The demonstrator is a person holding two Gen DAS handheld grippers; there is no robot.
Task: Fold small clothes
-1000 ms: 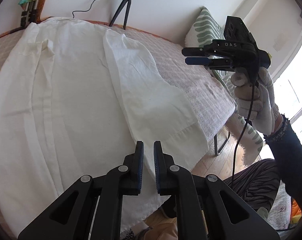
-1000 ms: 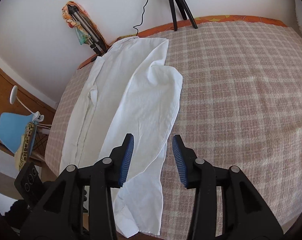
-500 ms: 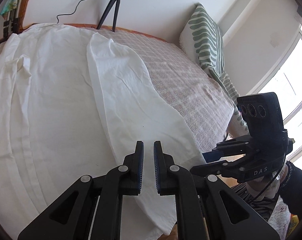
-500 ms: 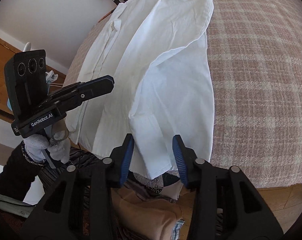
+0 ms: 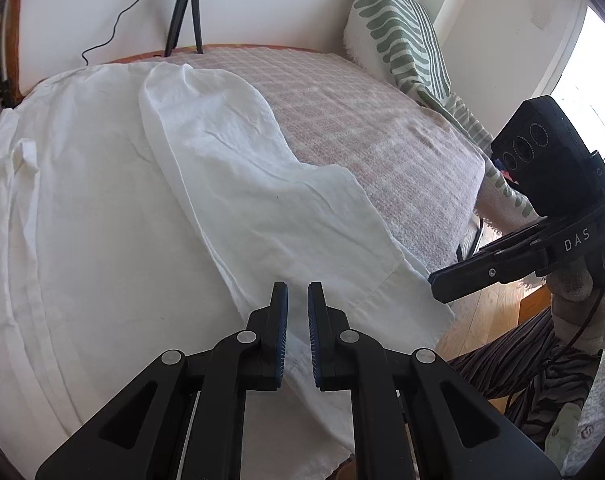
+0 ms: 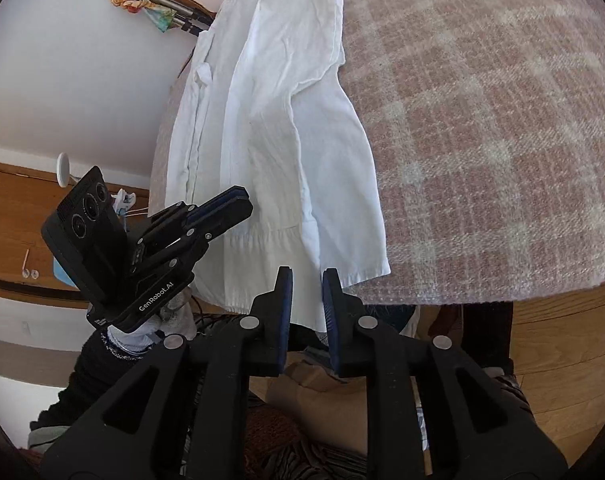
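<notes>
A white shirt (image 5: 102, 200) lies spread on the bed, one sleeve (image 5: 262, 200) folded over its body, the hem hanging over the bed's near edge. It also shows in the right wrist view (image 6: 286, 128). My left gripper (image 5: 297, 312) hovers over the sleeve's cuff end with its jaws narrowly apart and nothing between them. My right gripper (image 6: 307, 292) is at the hanging hem corner, jaws a little apart with the white cloth edge between them. The right gripper also shows in the left wrist view (image 5: 442, 280), and the left gripper in the right wrist view (image 6: 234, 208).
The bed has a pink checked cover (image 6: 482, 120). A green-and-white striped pillow (image 5: 398, 40) leans at the far right. A tripod (image 5: 186, 8) stands at the wall. Wooden floor (image 5: 486, 312) lies beyond the bed edge.
Both grippers have come down to the near bed edge. The right gripper's jaws have narrowed around the shirt's hem corner. The left gripper has moved closer over the folded sleeve.
</notes>
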